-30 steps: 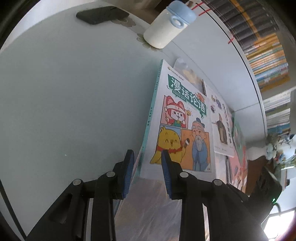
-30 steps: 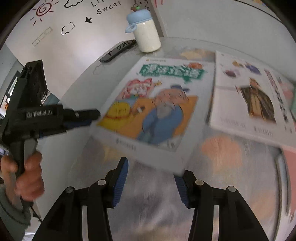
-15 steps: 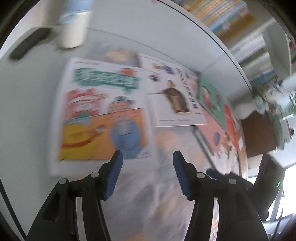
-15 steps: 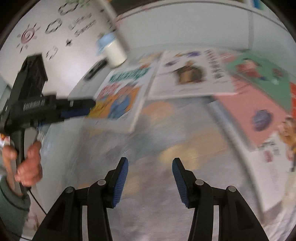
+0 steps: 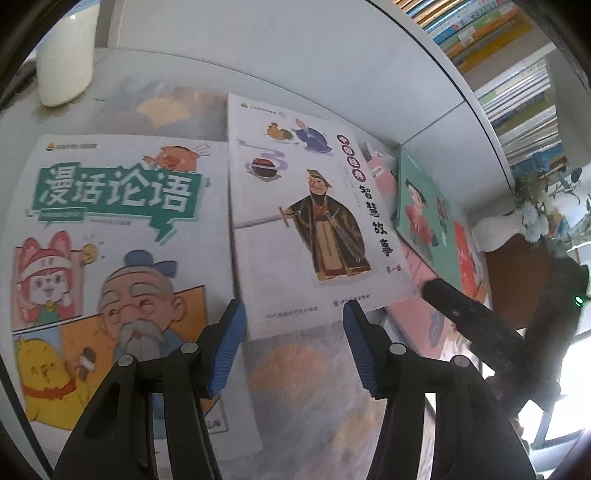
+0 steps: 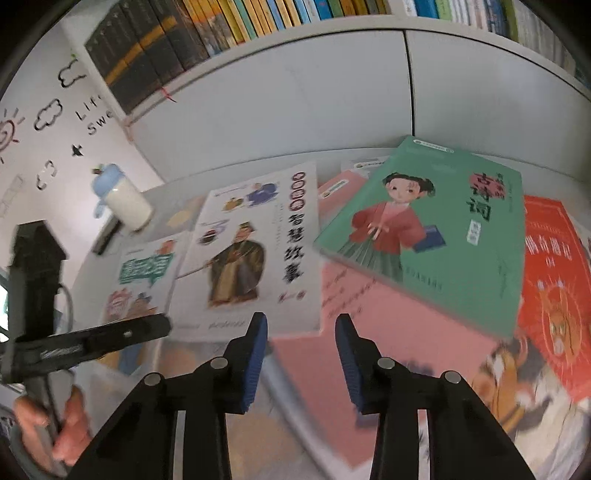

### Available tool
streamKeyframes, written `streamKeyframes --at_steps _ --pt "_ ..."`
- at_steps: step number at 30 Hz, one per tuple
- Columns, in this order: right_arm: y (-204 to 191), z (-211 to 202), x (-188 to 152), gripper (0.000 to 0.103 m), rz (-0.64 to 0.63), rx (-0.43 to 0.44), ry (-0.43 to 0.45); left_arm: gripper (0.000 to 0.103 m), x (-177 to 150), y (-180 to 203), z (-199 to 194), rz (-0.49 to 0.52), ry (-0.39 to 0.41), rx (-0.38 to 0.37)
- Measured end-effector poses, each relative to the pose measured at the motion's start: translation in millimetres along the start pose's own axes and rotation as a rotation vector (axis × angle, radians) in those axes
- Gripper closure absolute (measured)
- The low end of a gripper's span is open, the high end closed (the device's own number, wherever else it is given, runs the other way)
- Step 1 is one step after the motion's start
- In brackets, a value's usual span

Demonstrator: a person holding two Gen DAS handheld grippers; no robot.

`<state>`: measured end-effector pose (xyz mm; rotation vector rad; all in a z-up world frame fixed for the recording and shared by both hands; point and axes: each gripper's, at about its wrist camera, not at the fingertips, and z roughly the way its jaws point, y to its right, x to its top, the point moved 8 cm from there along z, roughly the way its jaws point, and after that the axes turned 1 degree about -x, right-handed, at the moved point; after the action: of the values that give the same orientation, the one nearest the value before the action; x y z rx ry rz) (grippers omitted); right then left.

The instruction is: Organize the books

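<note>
Several picture books lie overlapping on a pale table. A cartoon book with a green title (image 5: 110, 229) lies flat at the left. Beside it is a white book with a robed swordsman (image 5: 306, 221), then a green book (image 6: 424, 236) resting on a pink one (image 6: 369, 325), and a red book (image 6: 554, 277) at the right. My left gripper (image 5: 292, 314) hovers at the white book's near edge, its jaws closing slightly with nothing between them. My right gripper (image 6: 301, 321) hangs over the white book's near right corner and the pink book, jaws closing and empty.
A white bottle with a blue lid (image 6: 125, 203) and a dark flat device (image 6: 107, 232) sit at the table's far left. White cabinet doors (image 6: 295, 92) and a packed bookshelf (image 6: 221, 22) rise behind. A hand (image 6: 48, 432) holds the left gripper's handle.
The cartoon book's corner was between my left fingers; now it lies flat and those jaws stand wider. Both grippers have moved right along the row. The right jaws have narrowed.
</note>
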<state>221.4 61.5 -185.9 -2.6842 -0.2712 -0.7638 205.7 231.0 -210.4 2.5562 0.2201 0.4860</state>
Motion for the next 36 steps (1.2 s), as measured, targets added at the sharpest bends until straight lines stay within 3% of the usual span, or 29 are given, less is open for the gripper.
streamKeyframes --at_steps 9,12,16,20,24,28,32,36 --pt "-3 39 18 0.065 -0.04 -0.032 -0.031 0.051 0 2 12 0.014 -0.011 0.031" --pt "-2 34 13 0.065 -0.054 -0.008 -0.035 0.051 -8 6 9 0.021 -0.031 -0.002" --pt "-1 17 -3 0.065 -0.085 -0.002 -0.06 0.051 -46 15 -2 0.053 -0.108 -0.071" --pt "-4 -13 -49 0.065 -0.126 0.012 -0.103 0.051 -103 29 -16 0.137 -0.186 -0.08" --pt "-3 -50 -113 0.065 -0.124 -0.018 -0.138 0.051 -167 45 -29 0.206 -0.298 -0.14" --pt "5 -94 -184 0.065 0.041 0.022 -0.171 0.051 -215 55 -42 0.266 -0.382 -0.161" --pt "8 -115 -237 0.067 0.055 -0.013 -0.213 0.051 -223 56 -47 0.268 -0.372 -0.139" --pt "20 -118 -240 0.068 0.115 -0.032 -0.187 0.053 -209 51 -44 0.217 -0.318 -0.055"
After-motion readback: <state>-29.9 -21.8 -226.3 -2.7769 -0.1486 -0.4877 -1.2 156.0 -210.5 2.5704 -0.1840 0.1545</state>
